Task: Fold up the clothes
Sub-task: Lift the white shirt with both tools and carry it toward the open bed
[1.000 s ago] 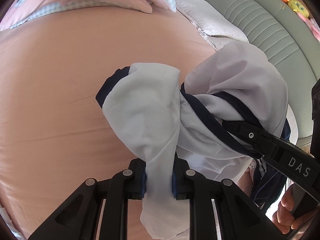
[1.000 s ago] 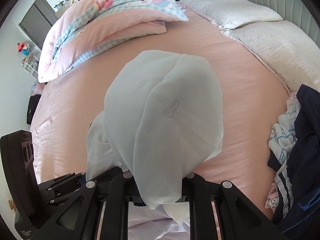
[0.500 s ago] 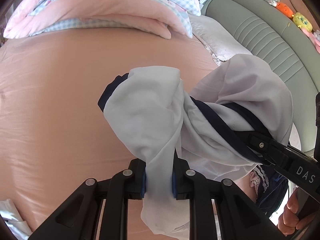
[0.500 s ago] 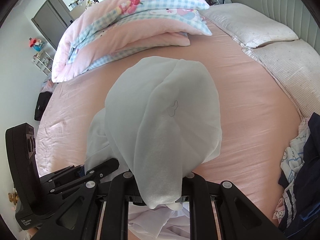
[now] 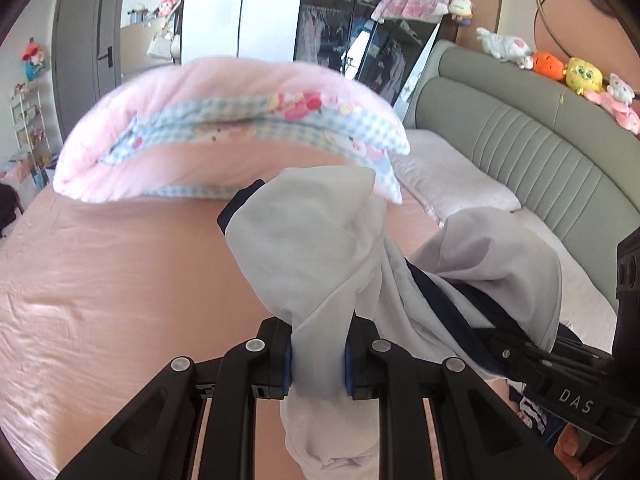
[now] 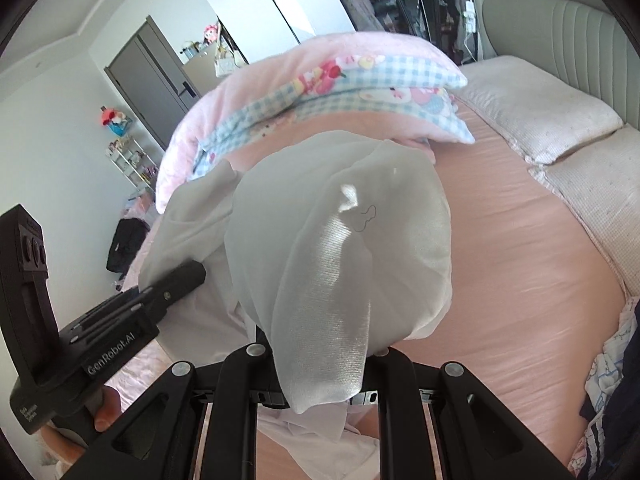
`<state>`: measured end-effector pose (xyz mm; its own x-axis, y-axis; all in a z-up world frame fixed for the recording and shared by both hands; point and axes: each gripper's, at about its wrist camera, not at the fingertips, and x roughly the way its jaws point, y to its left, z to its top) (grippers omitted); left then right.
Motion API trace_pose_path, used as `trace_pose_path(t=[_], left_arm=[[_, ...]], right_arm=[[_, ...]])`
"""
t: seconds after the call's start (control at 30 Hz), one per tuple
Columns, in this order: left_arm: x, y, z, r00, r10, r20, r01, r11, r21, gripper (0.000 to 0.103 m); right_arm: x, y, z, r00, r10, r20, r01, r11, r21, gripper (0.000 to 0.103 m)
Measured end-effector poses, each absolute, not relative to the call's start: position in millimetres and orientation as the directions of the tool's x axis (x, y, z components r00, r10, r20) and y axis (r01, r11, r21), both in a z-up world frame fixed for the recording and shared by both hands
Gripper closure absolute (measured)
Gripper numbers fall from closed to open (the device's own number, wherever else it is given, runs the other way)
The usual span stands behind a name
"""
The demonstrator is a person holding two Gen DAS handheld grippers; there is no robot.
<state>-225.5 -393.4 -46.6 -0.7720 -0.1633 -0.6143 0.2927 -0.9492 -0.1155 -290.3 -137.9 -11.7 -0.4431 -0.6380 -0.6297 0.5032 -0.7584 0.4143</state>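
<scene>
white garment [image 5: 320,260]: thin, limp, slippery | left gripper [image 5: 318,354], right gripper [image 6: 320,364]: fingers pinched on its edges | bed [image 5: 100,280] at 9 o'clock

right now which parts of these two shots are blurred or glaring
Left wrist view: the folded quilt is smeared by motion blur and the room bends at the fisheye edges. Right wrist view: a bright sheen streaks the white garment, and the pink sheet is slightly smeared.
</scene>
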Motion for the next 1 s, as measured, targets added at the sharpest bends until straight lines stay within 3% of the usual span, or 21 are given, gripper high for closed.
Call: trace_pose_path(t=[0.17, 0.4, 0.6, 0.73, 1.0], left_arm=[[-214, -404, -26, -0.81, -0.155, -0.565, 0.291, -0.944, -0.158, 0.087], [-193, -397, -94, -0.696, -0.075, -0.714, 0.232, -0.965, -0.124, 0.087], [-173, -388, -166, -0.561, 0.055, -0.826, 0.189, -0.963, -0.193, 0.087], [-161, -389, -196, -0.497, 0.128, -0.858, 0.198, -0.946, -0.256, 0.087], [-144, -392, -211, -0.464, 0.157, -0.872, 0.217, -0.934, -0.284, 0.087]], right_arm=[[-281, -149, 21, -0.463, -0.68, -0.569, 0.57, -0.72, 0.396, 0.088], [-261, -166, -18, -0.378, -0.625, -0.683, 0.604, -0.726, 0.33, 0.088], [-244, -154, -80, -0.274, -0.552, -0.788, 0.597, -0.74, 0.31, 0.088], [-236, -138, -111, -0.223, -0.513, -0.829, 0.583, -0.752, 0.308, 0.088], [-229, -117, -140, -0.158, -0.499, -0.852, 0.555, -0.758, 0.342, 0.088]])
